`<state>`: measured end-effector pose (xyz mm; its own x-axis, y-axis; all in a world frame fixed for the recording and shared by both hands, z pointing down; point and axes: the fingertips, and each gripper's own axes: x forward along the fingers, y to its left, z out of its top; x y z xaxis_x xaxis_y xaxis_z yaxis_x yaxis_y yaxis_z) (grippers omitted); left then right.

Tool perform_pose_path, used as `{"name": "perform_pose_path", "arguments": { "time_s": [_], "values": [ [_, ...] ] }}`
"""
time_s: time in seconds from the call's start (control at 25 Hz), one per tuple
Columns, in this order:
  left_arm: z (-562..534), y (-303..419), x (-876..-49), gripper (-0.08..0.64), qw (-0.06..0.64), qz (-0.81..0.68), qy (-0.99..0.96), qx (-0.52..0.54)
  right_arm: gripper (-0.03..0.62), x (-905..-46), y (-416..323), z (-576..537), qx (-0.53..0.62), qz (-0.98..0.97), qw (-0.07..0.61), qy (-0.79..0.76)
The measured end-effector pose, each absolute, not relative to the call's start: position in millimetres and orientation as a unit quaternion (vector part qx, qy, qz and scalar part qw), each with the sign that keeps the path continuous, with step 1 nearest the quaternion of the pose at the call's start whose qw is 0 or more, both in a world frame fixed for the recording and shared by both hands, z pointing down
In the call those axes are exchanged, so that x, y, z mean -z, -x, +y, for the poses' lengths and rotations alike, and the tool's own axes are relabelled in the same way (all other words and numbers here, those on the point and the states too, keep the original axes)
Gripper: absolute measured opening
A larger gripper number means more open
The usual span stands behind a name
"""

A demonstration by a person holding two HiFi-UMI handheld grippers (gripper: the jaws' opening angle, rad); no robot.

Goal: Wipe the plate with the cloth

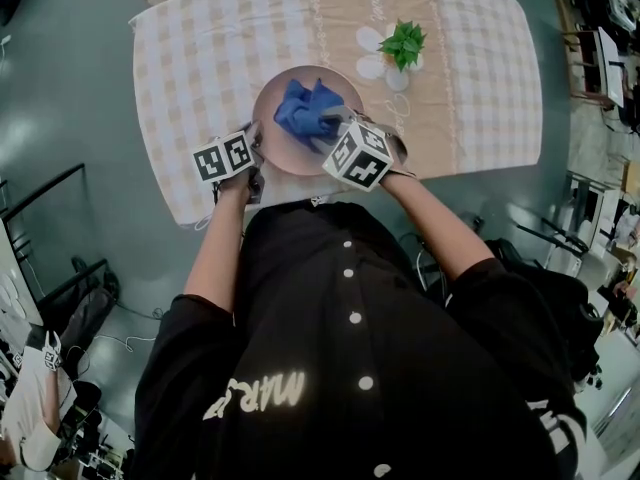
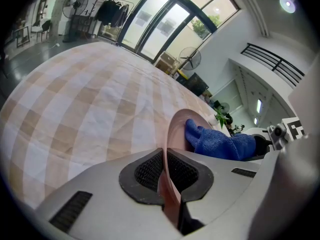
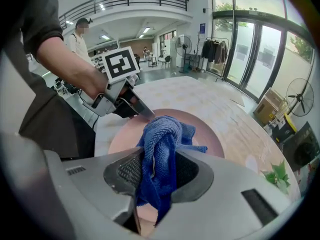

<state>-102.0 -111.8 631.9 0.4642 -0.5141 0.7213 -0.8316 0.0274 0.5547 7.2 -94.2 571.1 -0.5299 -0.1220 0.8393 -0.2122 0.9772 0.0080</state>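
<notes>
A round pink plate (image 1: 283, 151) lies on the checked tablecloth in front of the person. My left gripper (image 1: 256, 154) is shut on its near left rim; in the left gripper view the rim (image 2: 174, 129) runs edge-on between the dark pads (image 2: 145, 173). A crumpled blue cloth (image 1: 306, 110) rests on the plate. My right gripper (image 1: 336, 125) is shut on the cloth, and in the right gripper view the cloth (image 3: 160, 144) bunches up between the jaws above the plate (image 3: 207, 134). The left gripper (image 3: 141, 111) shows there at the plate's far edge.
The table (image 1: 200, 48) has a beige and white checked cloth. A small green plant in a white pot (image 1: 403, 48) stands just right of the plate. Grey floor surrounds the table, with racks and equipment at the room's edges. A person (image 3: 80, 34) stands far off.
</notes>
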Motion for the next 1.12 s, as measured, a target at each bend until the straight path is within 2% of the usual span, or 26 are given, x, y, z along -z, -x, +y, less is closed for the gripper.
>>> {"name": "perform_pose_path", "arguments": {
  "time_s": [1.12],
  "values": [
    [-113.3, 102.0, -634.7, 0.031, 0.527, -0.496, -0.673, -0.15, 0.124, -616.0, 63.5, -54.0, -0.1, -0.883, 0.458, -0.024]
  ]
}}
